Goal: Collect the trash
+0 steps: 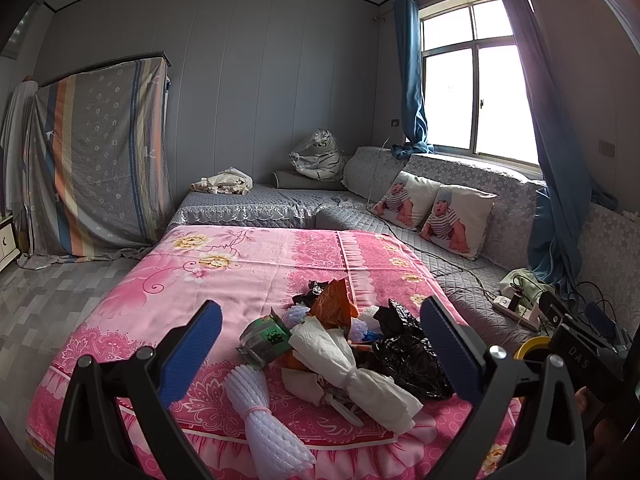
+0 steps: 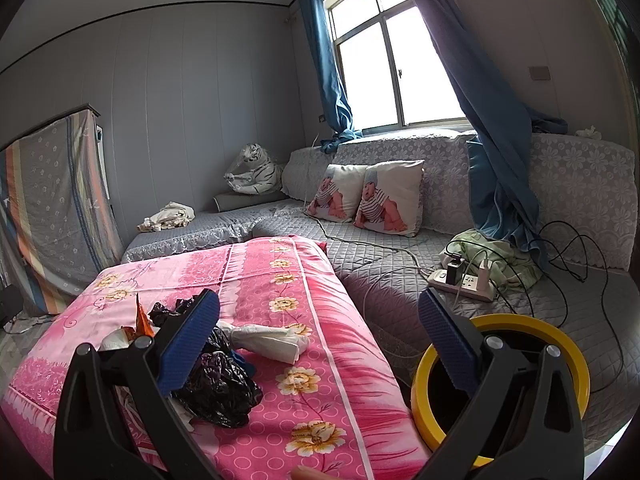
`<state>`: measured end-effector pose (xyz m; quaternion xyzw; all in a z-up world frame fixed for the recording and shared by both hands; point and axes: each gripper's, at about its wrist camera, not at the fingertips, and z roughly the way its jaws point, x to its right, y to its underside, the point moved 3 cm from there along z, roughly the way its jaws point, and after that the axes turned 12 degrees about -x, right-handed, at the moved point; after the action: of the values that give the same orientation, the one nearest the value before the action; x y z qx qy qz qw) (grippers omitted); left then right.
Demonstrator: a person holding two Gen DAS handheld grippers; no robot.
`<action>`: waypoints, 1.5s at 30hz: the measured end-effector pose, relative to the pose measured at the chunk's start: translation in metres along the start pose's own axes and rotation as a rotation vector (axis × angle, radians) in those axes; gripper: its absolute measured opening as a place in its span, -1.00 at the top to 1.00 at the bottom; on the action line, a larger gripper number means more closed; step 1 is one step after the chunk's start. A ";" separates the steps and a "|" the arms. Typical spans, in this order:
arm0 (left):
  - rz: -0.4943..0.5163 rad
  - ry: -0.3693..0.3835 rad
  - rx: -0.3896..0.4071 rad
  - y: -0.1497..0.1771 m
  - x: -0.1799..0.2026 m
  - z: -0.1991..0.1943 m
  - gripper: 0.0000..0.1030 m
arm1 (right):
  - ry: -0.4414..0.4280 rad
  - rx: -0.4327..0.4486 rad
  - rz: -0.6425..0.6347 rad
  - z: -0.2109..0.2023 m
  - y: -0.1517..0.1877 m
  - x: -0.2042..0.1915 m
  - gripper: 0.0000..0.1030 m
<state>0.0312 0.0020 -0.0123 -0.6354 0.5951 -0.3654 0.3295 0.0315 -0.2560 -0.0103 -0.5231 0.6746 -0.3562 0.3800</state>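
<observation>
Trash pile (image 1: 344,340) on pink floral cloth (image 1: 224,272), seen between the wide-spread jaws of left gripper (image 1: 320,348), nothing clamped. In the pile: black plastic bag (image 1: 408,356) at 3 o'clock, twisted white paper towel (image 1: 352,376) in the middle, orange wrapper (image 1: 334,304) at 12 o'clock, crushed green-labelled can (image 1: 264,340) at 9 o'clock, white foam netting bundle (image 1: 264,420) at 7 o'clock. Right gripper (image 2: 320,344) also wide open and empty, pointing slightly down toward the cloth edge; black bag just beside its left finger (image 2: 192,344). Yellow-rimmed bin (image 2: 500,380) at 4 o'clock of that view, beside the pink cloth, partly behind the right finger. Grey quilted sofa (image 2: 380,280) beyond, with power strip (image 2: 460,280) and two printed cushions (image 2: 372,196).
</observation>
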 end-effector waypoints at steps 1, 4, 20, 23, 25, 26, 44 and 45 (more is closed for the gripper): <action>0.000 0.000 0.000 0.000 0.000 0.000 -0.87 | -0.001 -0.001 -0.001 0.000 0.001 0.000 -0.84; 0.000 0.000 0.001 0.000 0.000 0.000 -0.87 | -0.005 -0.006 -0.003 0.002 0.002 -0.002 -0.84; -0.003 0.004 -0.003 0.000 0.000 0.001 -0.87 | -0.009 -0.012 -0.003 0.002 0.002 -0.003 -0.84; -0.003 0.005 -0.003 0.000 0.001 0.002 -0.87 | -0.008 -0.012 -0.002 0.002 0.002 -0.003 -0.84; -0.003 0.004 -0.003 0.000 0.000 0.002 -0.87 | -0.008 -0.012 -0.002 0.003 0.002 -0.003 -0.84; -0.003 0.004 -0.003 0.000 0.000 0.002 -0.87 | -0.008 -0.013 -0.002 0.003 0.002 -0.003 -0.84; -0.004 0.008 -0.008 0.002 0.002 0.003 -0.87 | -0.010 -0.016 -0.007 0.004 0.003 -0.004 -0.84; -0.004 0.008 -0.008 0.002 0.002 0.003 -0.87 | -0.011 -0.016 -0.006 0.004 0.003 -0.004 -0.84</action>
<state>0.0330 0.0002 -0.0151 -0.6365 0.5966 -0.3661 0.3238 0.0342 -0.2515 -0.0141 -0.5303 0.6738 -0.3490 0.3782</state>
